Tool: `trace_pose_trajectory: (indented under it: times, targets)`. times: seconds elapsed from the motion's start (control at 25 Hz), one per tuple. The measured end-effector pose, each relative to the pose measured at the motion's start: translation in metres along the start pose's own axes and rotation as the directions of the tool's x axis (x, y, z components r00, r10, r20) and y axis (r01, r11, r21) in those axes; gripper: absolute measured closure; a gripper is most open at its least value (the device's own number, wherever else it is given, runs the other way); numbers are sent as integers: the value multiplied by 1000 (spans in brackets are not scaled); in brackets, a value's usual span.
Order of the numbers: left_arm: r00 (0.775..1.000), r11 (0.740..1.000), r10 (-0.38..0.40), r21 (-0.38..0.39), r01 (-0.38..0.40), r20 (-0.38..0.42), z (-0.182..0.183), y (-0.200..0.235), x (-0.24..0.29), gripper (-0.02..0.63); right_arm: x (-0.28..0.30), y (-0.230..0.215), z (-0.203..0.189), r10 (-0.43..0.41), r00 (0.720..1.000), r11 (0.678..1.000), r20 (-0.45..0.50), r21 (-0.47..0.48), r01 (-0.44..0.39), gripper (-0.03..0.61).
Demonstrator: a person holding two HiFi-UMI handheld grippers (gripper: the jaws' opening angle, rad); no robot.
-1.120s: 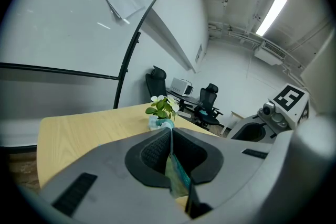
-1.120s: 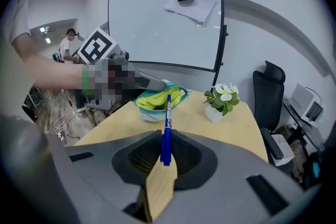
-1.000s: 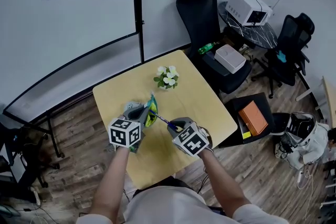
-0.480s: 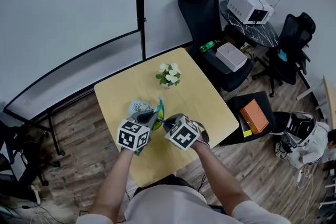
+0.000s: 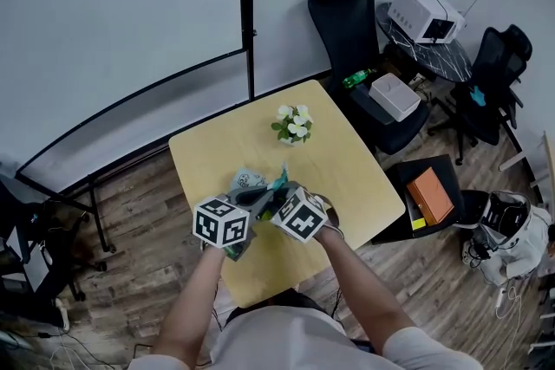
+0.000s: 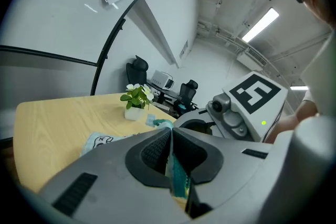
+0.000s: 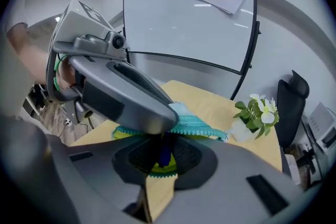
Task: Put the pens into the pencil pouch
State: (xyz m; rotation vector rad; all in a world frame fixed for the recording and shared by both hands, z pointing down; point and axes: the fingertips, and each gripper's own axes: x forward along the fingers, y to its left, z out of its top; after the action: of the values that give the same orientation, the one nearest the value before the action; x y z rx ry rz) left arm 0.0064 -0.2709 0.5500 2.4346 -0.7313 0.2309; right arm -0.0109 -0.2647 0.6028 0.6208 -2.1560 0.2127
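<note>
Pen (image 7: 165, 153) pinched in my right gripper (image 7: 164, 144) could snag the pouch (image 7: 199, 126) lip if my left gripper (image 6: 170, 144), clamped there, slips.

Teal-edged pouch (image 7: 202, 126) with yellow lining, dark blue pen (image 7: 164, 153), yellowish table (image 7: 210, 102).

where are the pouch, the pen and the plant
pouch (image 7: 202, 126), right gripper view, on its teal zipper edge
pen (image 7: 165, 153), right gripper view, on its blue barrel
plant (image 5: 295, 124), head view, on its white flowers
</note>
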Motion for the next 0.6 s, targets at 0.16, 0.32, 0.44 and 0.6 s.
trace_pose_trajectory:
  times: [0.16,0.32,0.44,0.6]
  targets:
    - [1000,999,-27,-31,27,-7,-3,-1,-5,594,6,5,1,16,999,1000,30,2,-16,514]
    - [1000,999,14,-31,-13,16,2,9,-12,594,-2,9,14,33,993,999,113,22,-36,417]
    - [998,999,50,-23,-49,34,9,19,-16,594,-22,2,23,5,983,999,182,51,-15,393]
    - [996,997,76,-8,-76,41,17,26,-19,594,-59,-20,30,-78,958,989,276,140,40,391]
